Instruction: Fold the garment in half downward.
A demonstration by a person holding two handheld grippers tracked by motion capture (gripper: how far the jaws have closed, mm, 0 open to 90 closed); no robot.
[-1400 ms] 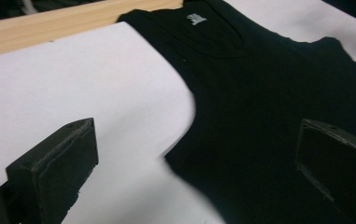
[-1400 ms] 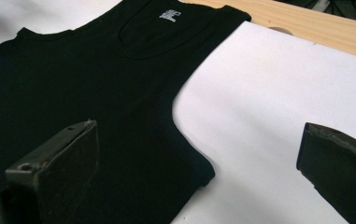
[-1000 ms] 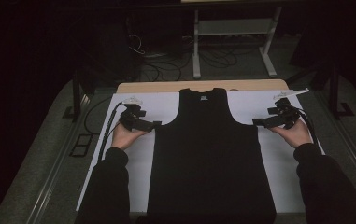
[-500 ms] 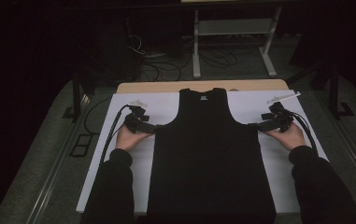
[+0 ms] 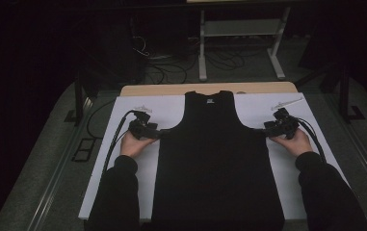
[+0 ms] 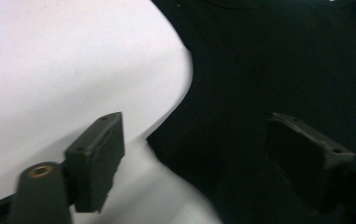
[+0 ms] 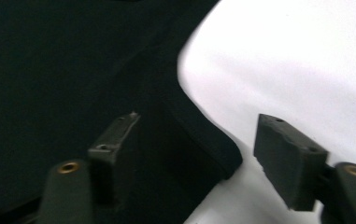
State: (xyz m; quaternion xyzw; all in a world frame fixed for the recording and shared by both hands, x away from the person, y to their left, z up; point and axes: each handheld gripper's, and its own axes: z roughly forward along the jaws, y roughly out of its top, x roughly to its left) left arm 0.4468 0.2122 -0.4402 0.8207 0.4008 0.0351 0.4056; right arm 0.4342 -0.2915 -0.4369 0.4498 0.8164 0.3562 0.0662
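A black tank top [image 5: 219,163] lies flat, neck away from me, on a white board [image 5: 137,178]. My left gripper [image 5: 164,132] rests low at the shirt's left underarm corner. In the left gripper view the left gripper [image 6: 196,126] straddles that corner of the tank top [image 6: 269,60]; its jaws have just been closing but stand apart, off the cloth. My right gripper [image 5: 263,130] is at the right underarm corner. The right gripper [image 7: 201,126] has the tank top [image 7: 73,70] hem corner between its jaws, which have also just been closing and have a gap left.
The board lies on a wooden table [image 5: 210,89]. Small pale objects sit on the board's far left [image 5: 140,107] and far right [image 5: 287,102]. Beyond the table are a white metal stand [image 5: 239,29] and floor cables [image 5: 162,62]. Each gripper trails a cable [image 5: 116,139].
Both hands have slid inward to the shirt's underarm corners and sunk onto the board. Both pairs of jaws have narrowed around the cloth edges.
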